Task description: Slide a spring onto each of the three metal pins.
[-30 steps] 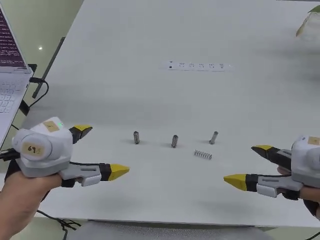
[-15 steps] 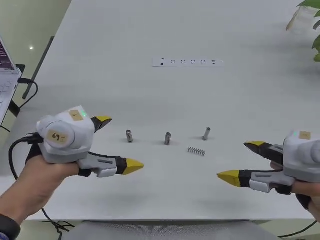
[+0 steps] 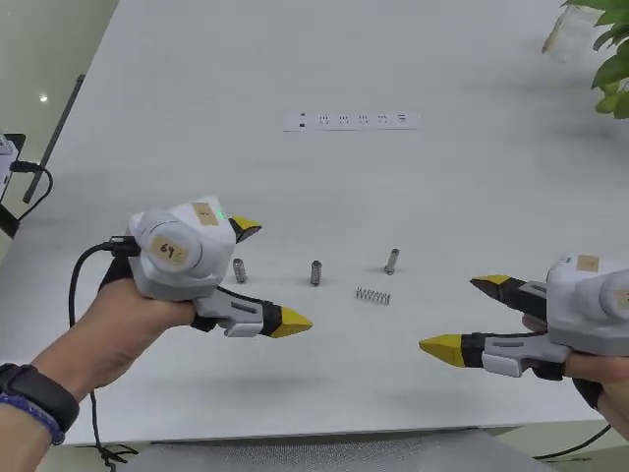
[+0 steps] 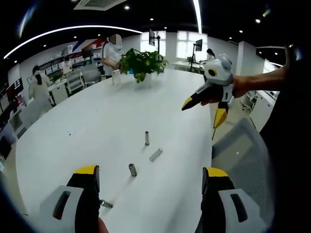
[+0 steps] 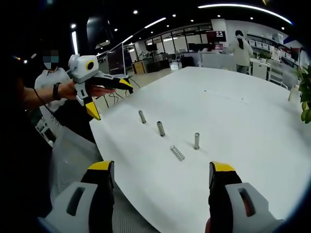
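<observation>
Left gripper (image 3: 283,274) hovers, jaws spread wide.

- Three short grey metal pins (image 3: 315,272) stand in a left-to-right row at mid-table on the broad white tabletop (image 3: 197,79).
- A small loose wire coil spring (image 3: 372,295) lies just near of the row, between the middle and right ones.
- A flat white power strip (image 3: 352,120) lies well behind the row.
- A leafy green plant (image 3: 601,54) stands far right.
- The left gripper (image 3: 270,275) hangs at the row's left end, and the right gripper (image 3: 463,315) is near right, well apart.
</observation>
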{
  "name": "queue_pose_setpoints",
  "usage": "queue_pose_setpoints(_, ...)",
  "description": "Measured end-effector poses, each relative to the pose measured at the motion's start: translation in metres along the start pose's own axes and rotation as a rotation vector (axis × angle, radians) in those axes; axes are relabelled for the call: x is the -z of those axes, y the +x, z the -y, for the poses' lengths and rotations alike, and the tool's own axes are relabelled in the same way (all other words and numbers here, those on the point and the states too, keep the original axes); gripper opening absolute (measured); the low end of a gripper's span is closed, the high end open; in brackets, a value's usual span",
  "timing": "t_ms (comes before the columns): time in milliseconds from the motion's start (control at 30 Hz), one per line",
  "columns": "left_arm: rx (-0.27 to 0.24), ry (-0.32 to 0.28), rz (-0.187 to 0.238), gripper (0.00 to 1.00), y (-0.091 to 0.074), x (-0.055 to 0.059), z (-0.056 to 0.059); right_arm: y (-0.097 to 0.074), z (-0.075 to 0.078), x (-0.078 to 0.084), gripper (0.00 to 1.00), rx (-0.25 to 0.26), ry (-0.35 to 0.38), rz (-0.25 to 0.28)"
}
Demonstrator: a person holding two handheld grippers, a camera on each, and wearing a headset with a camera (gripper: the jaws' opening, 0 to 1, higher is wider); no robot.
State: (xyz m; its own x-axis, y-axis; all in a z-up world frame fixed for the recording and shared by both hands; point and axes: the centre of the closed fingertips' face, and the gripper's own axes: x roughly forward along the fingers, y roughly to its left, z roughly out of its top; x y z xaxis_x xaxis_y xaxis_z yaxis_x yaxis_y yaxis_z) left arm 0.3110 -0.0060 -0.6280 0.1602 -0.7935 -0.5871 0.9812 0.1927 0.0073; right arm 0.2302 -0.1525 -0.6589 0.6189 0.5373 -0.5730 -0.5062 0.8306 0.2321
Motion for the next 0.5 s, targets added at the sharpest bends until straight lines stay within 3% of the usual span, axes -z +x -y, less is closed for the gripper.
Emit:
queue_pose_setpoints(300, 0.099, 0.086, -0.044, 0.84, 0.038, -0.007, 0.013, -0.006, 0.002, 0.002, 0.80, 0.009, -0.001, 0.000)
queue_pose_setpoints(500, 0.150, 0.114, -0.056, 0.82, 0.063, -0.011, 0.021, -0.009, 0.003, 0.005, 0.80, 0.015, -0.003, -0.009)
